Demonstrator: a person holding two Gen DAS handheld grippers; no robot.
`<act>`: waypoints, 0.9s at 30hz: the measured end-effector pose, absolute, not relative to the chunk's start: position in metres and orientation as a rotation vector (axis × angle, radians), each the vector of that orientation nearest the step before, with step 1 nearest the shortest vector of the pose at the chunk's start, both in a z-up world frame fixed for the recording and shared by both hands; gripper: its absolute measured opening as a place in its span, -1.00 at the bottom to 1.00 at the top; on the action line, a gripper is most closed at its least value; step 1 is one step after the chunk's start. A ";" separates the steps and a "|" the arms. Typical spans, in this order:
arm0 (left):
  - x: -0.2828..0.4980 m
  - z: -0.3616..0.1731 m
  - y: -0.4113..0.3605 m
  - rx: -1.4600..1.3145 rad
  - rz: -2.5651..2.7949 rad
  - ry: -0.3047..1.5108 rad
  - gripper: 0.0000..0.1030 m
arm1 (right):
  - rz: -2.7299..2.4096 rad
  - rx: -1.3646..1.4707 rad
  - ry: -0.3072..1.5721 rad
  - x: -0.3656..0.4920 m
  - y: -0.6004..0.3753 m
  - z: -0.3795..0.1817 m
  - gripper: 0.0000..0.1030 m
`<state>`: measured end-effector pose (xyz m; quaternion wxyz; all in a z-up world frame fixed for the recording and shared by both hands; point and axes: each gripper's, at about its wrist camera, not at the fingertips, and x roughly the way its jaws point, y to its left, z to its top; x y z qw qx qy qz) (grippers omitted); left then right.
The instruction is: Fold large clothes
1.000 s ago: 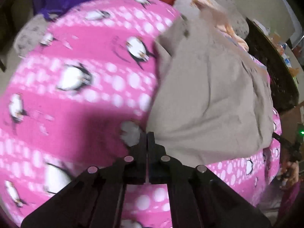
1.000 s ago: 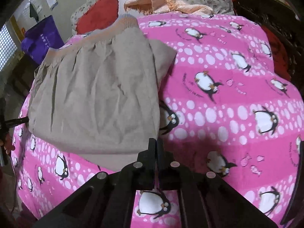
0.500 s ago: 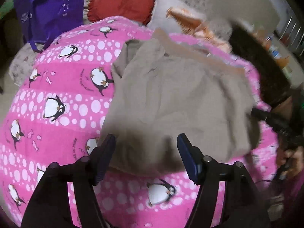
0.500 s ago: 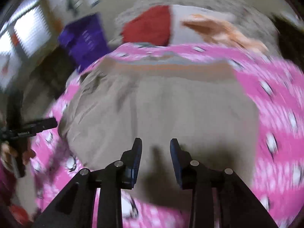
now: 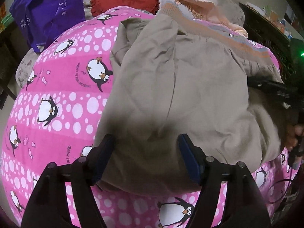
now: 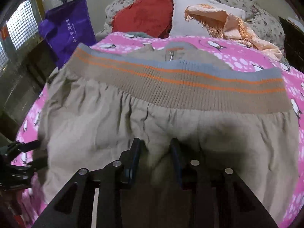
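Observation:
A folded beige garment [image 5: 180, 98] with a ribbed band striped grey and orange [image 6: 180, 87] lies on a pink penguin-print bedspread [image 5: 62, 102]. My left gripper [image 5: 145, 148] is open, its jaws wide apart over the garment's near edge. My right gripper [image 6: 154, 148] is open over the beige cloth [image 6: 152, 129] just below the ribbed band, jaws partly apart with a ridge of cloth between them. The right gripper also shows at the right edge of the left wrist view [image 5: 275, 91], over the garment's right side.
A red cushion [image 6: 146, 15], a white pillow [image 6: 182, 19] and a peach fringed cloth [image 6: 228, 24] lie at the head of the bed. A purple bag [image 5: 47, 9] hangs at the left. Dark furniture [image 5: 266, 30] stands at the right.
Both grippers were shut a second ago and have opened. Both have moved in over the beige garment, the right one close up to the ribbed band.

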<state>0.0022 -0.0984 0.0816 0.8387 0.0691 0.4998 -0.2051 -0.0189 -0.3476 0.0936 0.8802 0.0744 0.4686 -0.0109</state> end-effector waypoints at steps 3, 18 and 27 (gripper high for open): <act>0.002 0.085 -0.097 0.131 -0.430 1.063 0.37 | -0.002 0.158 0.931 -0.027 -0.344 0.113 -0.22; 0.014 0.080 -0.083 0.081 -0.403 1.095 0.38 | 0.087 0.014 0.892 0.075 -0.279 0.101 -0.07; 0.021 0.082 -0.078 0.013 -0.392 1.127 0.38 | 0.085 -0.022 0.898 0.064 -0.282 0.114 -0.01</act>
